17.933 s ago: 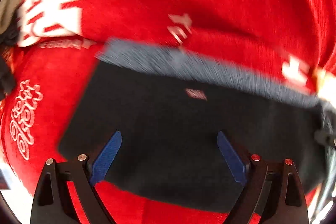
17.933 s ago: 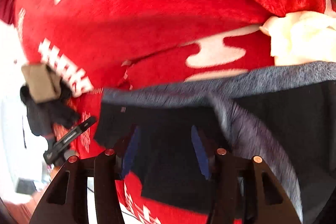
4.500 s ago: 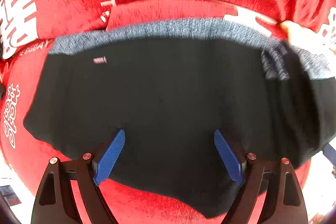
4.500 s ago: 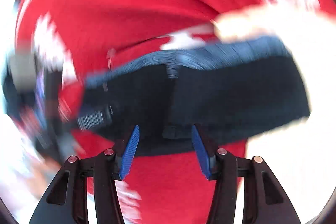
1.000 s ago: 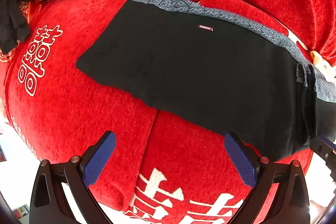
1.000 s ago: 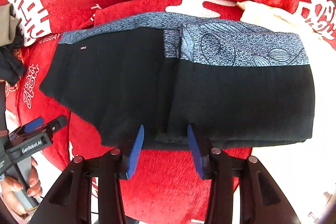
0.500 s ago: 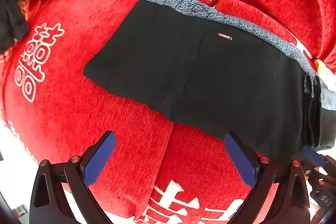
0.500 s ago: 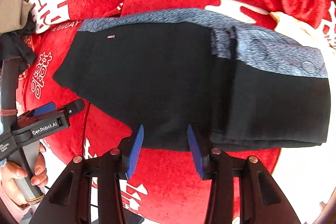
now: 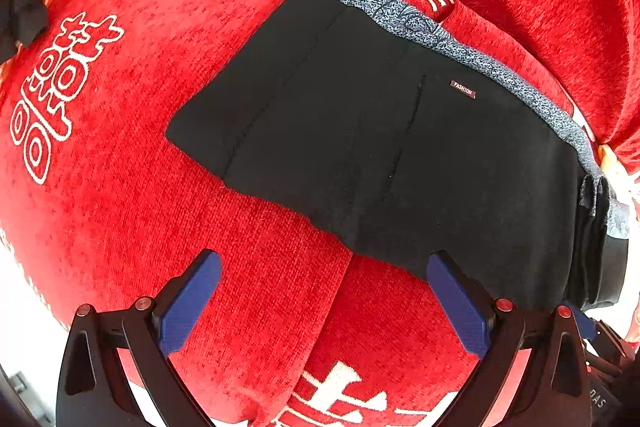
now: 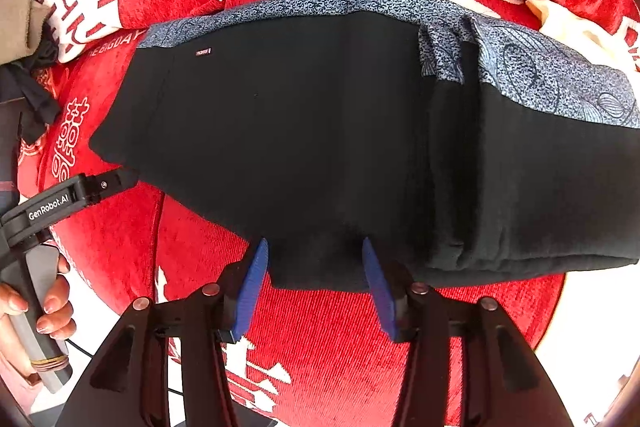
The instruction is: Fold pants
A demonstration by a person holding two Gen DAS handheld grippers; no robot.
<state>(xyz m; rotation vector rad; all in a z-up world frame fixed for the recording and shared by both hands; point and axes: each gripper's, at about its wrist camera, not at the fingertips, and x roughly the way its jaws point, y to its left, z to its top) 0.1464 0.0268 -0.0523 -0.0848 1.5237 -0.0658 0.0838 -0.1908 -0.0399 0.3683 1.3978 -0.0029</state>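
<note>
One pair of black pants (image 10: 320, 131) on red blanket (image 9: 120, 207), folded layers at right, count unclear. Left gripper (image 9: 320, 291) fingers wide, empty; right gripper (image 10: 314, 275) fingers narrow, straddling the hem, apparently not clamped.

Red blanket (image 10: 340, 347) with white lettering – cream cloth (image 10: 576, 27) at far edge, dark garment (image 10: 36, 99) at left.

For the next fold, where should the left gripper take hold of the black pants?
Probably the free left end of the black pants, at the near corner, approaching from the near-left side. That end lies flat in one thin layer, while the right end is already stacked. The left gripper is open.
</note>
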